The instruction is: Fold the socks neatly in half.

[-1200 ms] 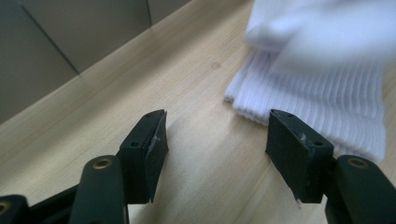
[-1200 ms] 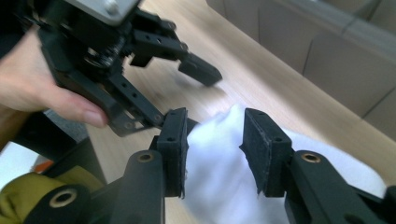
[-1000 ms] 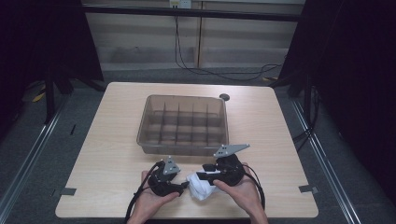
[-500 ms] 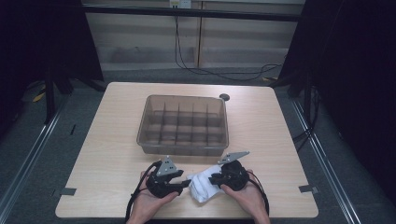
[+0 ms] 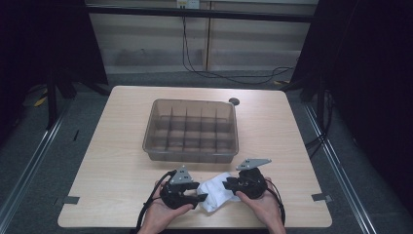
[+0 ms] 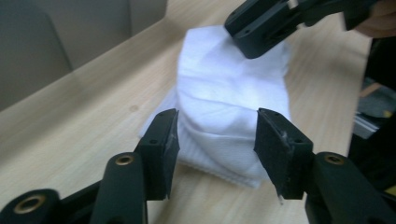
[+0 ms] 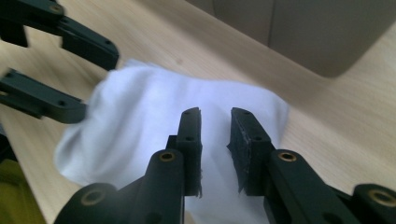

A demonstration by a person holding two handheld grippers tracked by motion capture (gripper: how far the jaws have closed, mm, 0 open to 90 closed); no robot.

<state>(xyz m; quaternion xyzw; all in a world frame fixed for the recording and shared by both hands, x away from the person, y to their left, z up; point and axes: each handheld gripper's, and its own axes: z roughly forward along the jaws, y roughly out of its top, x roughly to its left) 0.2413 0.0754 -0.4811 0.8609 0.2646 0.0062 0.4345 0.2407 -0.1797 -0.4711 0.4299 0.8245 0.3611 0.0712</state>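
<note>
A crumpled white cloth (image 5: 216, 194) lies on the wooden table (image 5: 117, 146) near its front edge, between both hands. My left gripper (image 5: 198, 197) comes in from the left. In the left gripper view its jaws (image 6: 217, 135) straddle the cloth's (image 6: 224, 88) near end and squeeze it; they closed, then eased open slightly. My right gripper (image 5: 229, 187) comes from the right. Its narrow-set jaws (image 7: 215, 126) pinch a fold of the cloth (image 7: 140, 112), after closing and easing a little too. The other gripper (image 7: 95, 84) holds the far end.
A translucent grey divided box (image 5: 190, 157) stands in the middle of the table, just beyond the hands. A small dark round disc (image 5: 234, 102) sits by the far edge. Cables trail from both grippers toward the person. Dark floor and rails flank the table.
The right hand has come down and inward onto the cloth. Both sets of jaws have narrowed on it. The cloth is now stretched flatter between the two grippers.
</note>
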